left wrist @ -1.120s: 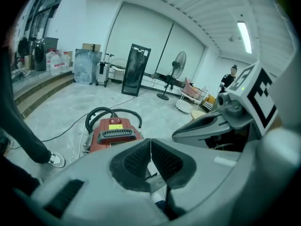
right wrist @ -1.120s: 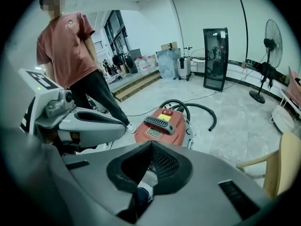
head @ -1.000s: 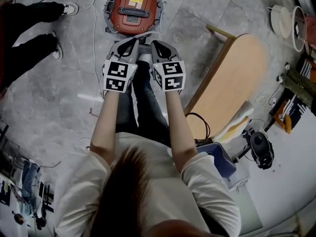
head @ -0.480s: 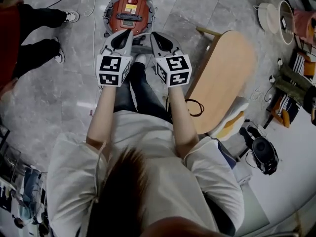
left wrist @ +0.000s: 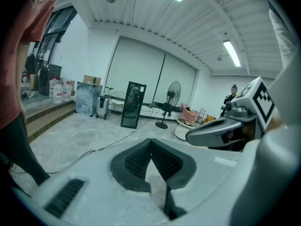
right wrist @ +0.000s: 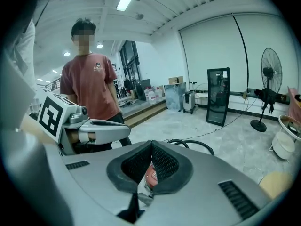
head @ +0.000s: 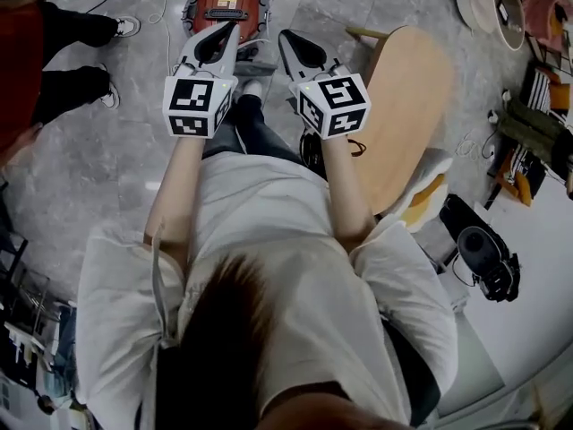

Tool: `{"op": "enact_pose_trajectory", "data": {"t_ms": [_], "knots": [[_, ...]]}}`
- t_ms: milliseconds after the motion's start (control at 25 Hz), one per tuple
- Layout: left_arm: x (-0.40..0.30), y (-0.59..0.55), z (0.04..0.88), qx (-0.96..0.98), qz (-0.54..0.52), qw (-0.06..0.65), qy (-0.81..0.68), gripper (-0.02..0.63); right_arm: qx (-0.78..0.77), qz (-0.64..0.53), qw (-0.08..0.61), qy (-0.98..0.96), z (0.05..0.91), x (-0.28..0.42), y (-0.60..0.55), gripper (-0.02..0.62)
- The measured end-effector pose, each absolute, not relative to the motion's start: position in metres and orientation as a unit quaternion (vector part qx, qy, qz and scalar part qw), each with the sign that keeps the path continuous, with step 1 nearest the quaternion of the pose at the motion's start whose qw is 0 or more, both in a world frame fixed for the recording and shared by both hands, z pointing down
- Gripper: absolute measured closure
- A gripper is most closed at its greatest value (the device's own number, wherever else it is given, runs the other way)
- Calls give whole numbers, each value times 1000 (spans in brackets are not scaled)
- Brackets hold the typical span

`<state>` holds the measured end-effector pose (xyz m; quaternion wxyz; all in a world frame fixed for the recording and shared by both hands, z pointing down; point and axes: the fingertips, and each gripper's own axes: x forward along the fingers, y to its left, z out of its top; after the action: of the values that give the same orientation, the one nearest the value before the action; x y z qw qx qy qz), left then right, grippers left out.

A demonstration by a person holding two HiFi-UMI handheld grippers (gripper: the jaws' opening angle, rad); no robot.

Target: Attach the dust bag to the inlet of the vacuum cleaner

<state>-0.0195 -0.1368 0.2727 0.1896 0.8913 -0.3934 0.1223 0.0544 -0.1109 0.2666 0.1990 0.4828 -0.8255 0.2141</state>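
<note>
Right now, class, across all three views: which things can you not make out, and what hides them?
- Vacuum cleaner, head view: small at the top edge, its near side behind the left gripper; no inlet can be told.
- Right gripper view: only a red sliver, likely that vacuum, shows past the shut right gripper.
- Dust bag: in no view.
- Bystander, right gripper view: face blurred over.

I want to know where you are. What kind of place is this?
Probably a big workshop or lab, not a home: bare grey floor, a standing fan, a loose cable across the floor, and strip lights overhead.
</note>
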Motion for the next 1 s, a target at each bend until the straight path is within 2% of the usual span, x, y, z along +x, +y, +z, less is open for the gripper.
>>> {"op": "enact_pose_trajectory", "data": {"t_ms": [320, 880, 1000], "knots": [[-17, -129, 225, 900, 96, 169, -389, 588, 481, 192, 183, -835, 218, 56, -98, 594], [-4, -120, 166, 929, 64, 109, -349, 588, 515, 197, 122, -825, 187, 80, -86, 594], [-7, -119, 158, 929, 57, 101, -352, 588, 523, 183, 141, -821, 183, 89, -89, 594]]}}
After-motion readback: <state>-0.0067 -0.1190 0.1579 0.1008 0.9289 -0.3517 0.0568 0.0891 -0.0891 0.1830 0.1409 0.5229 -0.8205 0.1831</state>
